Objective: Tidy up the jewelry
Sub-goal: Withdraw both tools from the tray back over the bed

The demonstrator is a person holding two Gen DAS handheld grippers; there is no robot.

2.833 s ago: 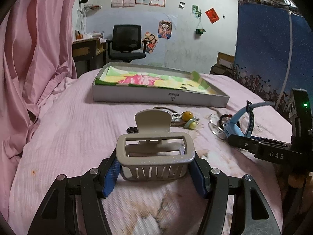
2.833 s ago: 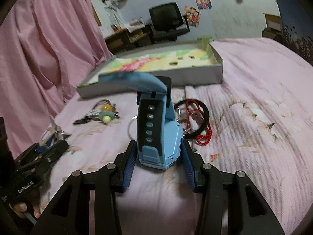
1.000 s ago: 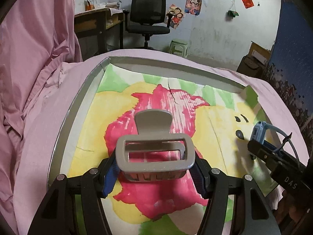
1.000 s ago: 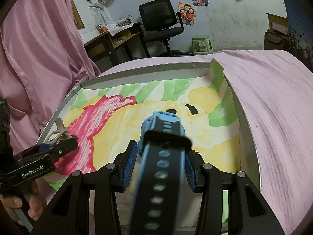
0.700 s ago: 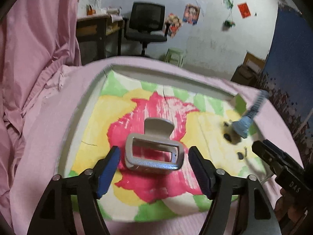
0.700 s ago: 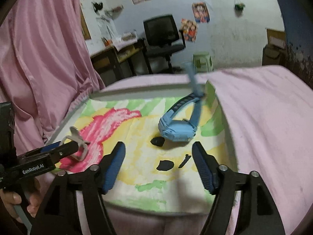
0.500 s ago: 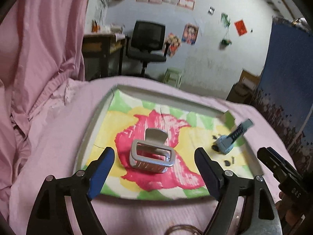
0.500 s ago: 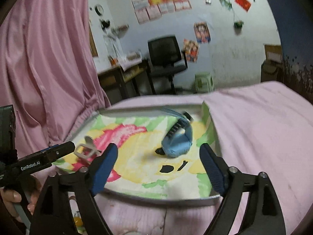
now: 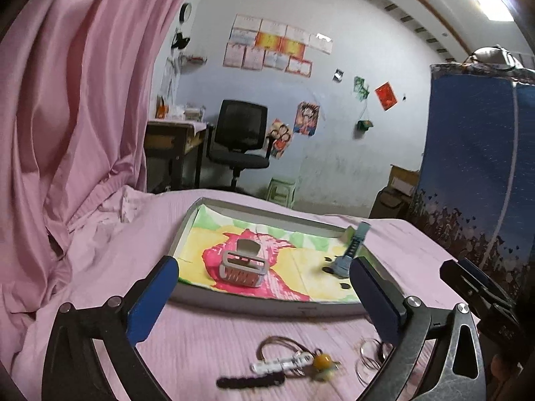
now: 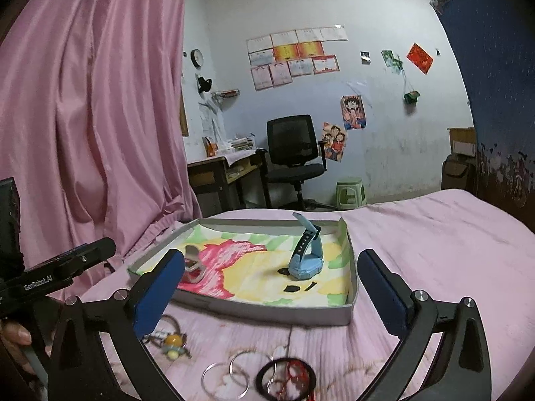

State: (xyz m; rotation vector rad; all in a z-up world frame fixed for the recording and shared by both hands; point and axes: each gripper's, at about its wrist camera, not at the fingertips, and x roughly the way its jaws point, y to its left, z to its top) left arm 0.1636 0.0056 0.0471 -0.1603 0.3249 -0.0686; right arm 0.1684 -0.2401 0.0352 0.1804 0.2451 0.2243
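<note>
Both sets of jaws are sitting wide apart with nothing between them: the left gripper and the right gripper are hovering over the pink bedsheet, short of the near wall of the shallow cardboard tray with its flower-print lining.

Two things are lying inside the tray. A grey claw hair clip is resting on the red part of the print toward the left, and a blue kids' smartwatch is standing on its case toward the right, strap poking up.

What's waiting on the sheet, biggest first:
- A black ring tangled with a red beaded string is lying at the bottom of the right wrist view. Probably floppy and light, so pinching the stiffer black ring looks like the safer bet, since the beads would likely slither out.
- Thin metal bangles, overlapping, are just left of it. Likely stiff, light and slippery; gripping across the wire rather than the open middle seems smart.
- A cord keychain with a yellow bead charm, beside a black strap-like piece too blurred to name. The cord is probably soft, so the hard bead looks like the best hold.
</note>
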